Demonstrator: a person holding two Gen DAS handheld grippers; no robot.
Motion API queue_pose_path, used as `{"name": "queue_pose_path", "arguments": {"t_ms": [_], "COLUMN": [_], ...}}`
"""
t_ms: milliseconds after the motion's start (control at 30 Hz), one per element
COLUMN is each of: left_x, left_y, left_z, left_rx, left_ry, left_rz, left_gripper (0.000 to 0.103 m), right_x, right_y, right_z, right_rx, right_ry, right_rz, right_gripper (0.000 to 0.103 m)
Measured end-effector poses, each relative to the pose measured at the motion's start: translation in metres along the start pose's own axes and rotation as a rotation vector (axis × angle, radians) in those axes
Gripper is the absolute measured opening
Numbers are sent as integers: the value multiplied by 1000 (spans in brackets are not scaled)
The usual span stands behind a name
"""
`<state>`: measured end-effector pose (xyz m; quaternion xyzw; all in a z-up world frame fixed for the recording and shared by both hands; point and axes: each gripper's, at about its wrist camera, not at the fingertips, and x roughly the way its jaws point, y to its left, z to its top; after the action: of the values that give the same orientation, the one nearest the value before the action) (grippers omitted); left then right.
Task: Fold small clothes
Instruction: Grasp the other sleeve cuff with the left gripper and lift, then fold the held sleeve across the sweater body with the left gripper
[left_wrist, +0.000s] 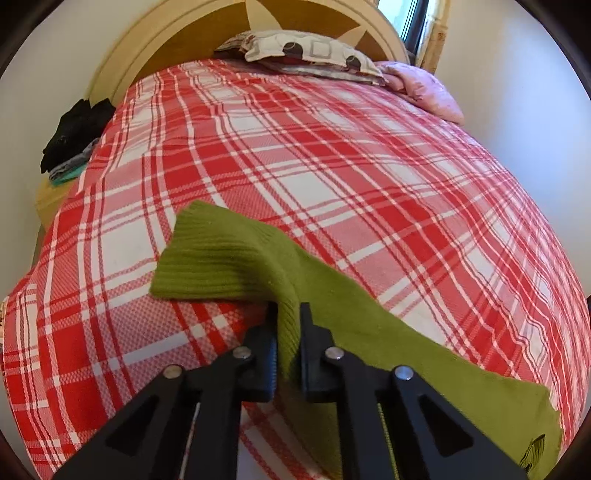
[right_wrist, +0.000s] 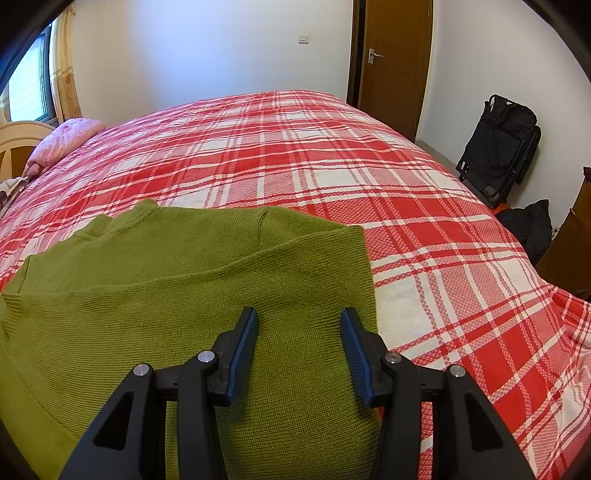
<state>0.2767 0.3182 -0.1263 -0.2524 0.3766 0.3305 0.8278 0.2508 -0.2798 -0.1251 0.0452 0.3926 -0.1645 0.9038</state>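
Note:
A green knitted sweater (right_wrist: 192, 280) lies on the red and white plaid bedspread (right_wrist: 332, 155). In the left wrist view its sleeve (left_wrist: 229, 254) runs up and to the left across the bed, with the ribbed cuff at the far end. My left gripper (left_wrist: 287, 310) is shut on a raised fold of that sleeve, the knit pinched between its black fingers. In the right wrist view my right gripper (right_wrist: 299, 317) stands open above the sweater's body near its right edge. Nothing sits between its blue pads (right_wrist: 246, 343).
A patterned pillow (left_wrist: 310, 51) and a pink quilt (left_wrist: 424, 88) lie at the headboard (left_wrist: 155, 62). Dark clothes (left_wrist: 74, 133) pile on a stand left of the bed. A wooden door (right_wrist: 395, 62), a folded black chair (right_wrist: 498, 147) and a dark bundle (right_wrist: 528, 225) stand to the right.

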Motion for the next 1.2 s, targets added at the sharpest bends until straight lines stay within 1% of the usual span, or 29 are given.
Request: {"name": "queue_pose_path", "arguments": {"t_ms": [200, 433, 533, 633, 767, 900, 1200], "left_x": [-30, -90, -116, -139, -161, -175, -199], "left_y": [-13, -54, -76, -100, -128, -157, -224], "left_z": [-1, -10, -20, -33, -55, -83, -158], "left_rx": [43, 162, 229, 300, 386, 480, 677], "left_ry": [-90, -244, -312, -357, -392, -423, -389], "left_rz": [-23, -88, -117, -163, -211, -240, -355], "left_gripper": [9, 9, 9, 9, 9, 9, 9], "right_x": [0, 0, 0, 0, 0, 0, 0], "right_y": [0, -1, -1, -2, -3, -3, -5], "right_z": [0, 0, 0, 0, 0, -1, -1], "right_rx": [2, 5, 9, 11, 15, 18, 26], "right_ry": [0, -1, -1, -2, -3, -5, -7], "right_rz": [2, 6, 10, 13, 19, 23, 35], "right_gripper": [49, 49, 49, 49, 49, 49, 49]}}
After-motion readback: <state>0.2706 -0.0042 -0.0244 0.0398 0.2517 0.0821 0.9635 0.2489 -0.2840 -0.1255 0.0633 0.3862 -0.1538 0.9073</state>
